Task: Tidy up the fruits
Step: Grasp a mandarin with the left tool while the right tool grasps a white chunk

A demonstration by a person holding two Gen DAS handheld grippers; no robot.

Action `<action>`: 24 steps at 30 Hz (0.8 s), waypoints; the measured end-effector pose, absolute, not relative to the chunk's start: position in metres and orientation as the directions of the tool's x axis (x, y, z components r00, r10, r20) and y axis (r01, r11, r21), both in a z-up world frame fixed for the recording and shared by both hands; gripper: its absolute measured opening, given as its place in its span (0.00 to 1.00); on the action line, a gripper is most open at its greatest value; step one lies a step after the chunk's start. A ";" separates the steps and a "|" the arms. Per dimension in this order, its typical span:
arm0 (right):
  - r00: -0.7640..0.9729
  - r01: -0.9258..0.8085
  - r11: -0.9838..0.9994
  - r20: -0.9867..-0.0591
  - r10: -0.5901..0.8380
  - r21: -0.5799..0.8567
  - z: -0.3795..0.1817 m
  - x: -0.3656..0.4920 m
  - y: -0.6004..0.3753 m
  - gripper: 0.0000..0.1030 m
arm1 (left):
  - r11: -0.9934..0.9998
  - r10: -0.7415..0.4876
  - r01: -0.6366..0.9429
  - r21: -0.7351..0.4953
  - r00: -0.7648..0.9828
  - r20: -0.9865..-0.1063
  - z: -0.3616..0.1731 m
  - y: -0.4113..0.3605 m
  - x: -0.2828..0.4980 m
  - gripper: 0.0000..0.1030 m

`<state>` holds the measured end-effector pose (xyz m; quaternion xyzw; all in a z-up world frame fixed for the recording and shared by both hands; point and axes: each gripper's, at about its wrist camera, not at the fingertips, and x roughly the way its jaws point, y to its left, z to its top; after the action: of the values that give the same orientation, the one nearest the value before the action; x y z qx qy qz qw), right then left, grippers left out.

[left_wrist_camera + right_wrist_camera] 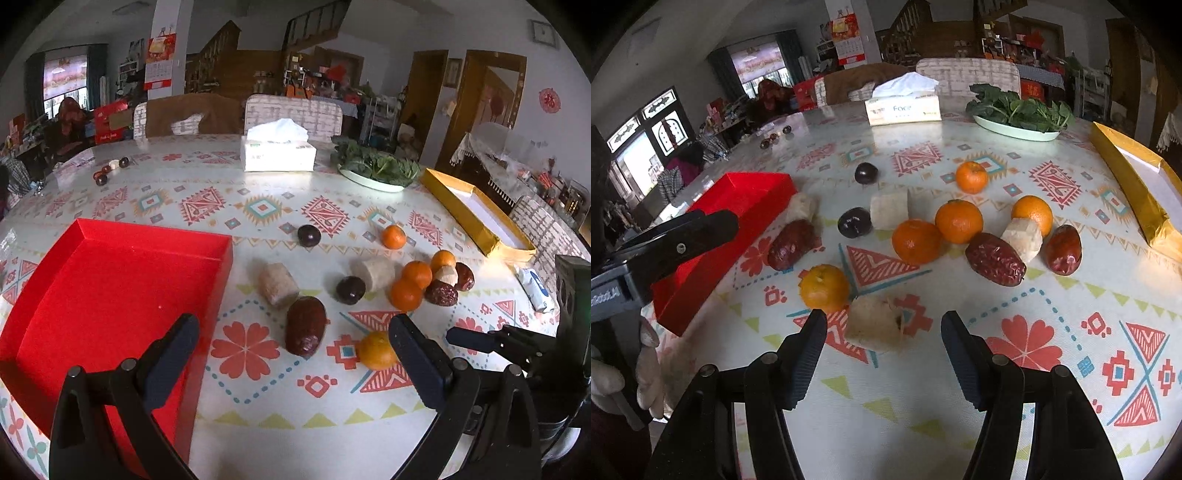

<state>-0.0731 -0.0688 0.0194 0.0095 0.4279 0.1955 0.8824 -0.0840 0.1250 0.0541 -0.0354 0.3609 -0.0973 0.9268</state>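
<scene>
Right wrist view: the pale chunk [877, 325] lies on the table straight ahead of the right gripper [884, 325] — jaws partly open, holding nothing, pads apparently clear. The left gripper [295, 332] — wide, empty — faces a red date [306, 325].

Both tools tilt downward: left tool [293, 354] gapes, right tool [884, 334] too (narrower).
</scene>
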 end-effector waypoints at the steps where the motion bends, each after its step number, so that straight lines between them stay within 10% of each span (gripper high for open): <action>1: 0.558 -0.335 0.925 -0.753 0.347 0.178 0.019 -0.073 -0.068 0.66 | 0.978 -0.208 0.160 -0.134 0.719 -0.663 0.054 0.125 -0.085 0.99; 15: 0.540 -0.339 0.923 -0.766 0.349 0.182 0.014 -0.074 -0.064 0.36 | 0.962 -0.262 0.242 -0.126 0.687 -0.678 0.047 0.107 -0.088 0.99; 24: 0.563 -0.262 0.944 -0.762 0.319 0.201 0.014 -0.086 -0.097 0.36 | 0.908 -0.378 0.387 -0.159 0.595 -0.709 0.034 0.072 -0.088 0.85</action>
<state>-0.0861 -0.0970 0.0142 0.0325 0.4374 0.1645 0.8835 -0.0879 0.0719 0.0337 0.0061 0.3957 -0.2142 0.8930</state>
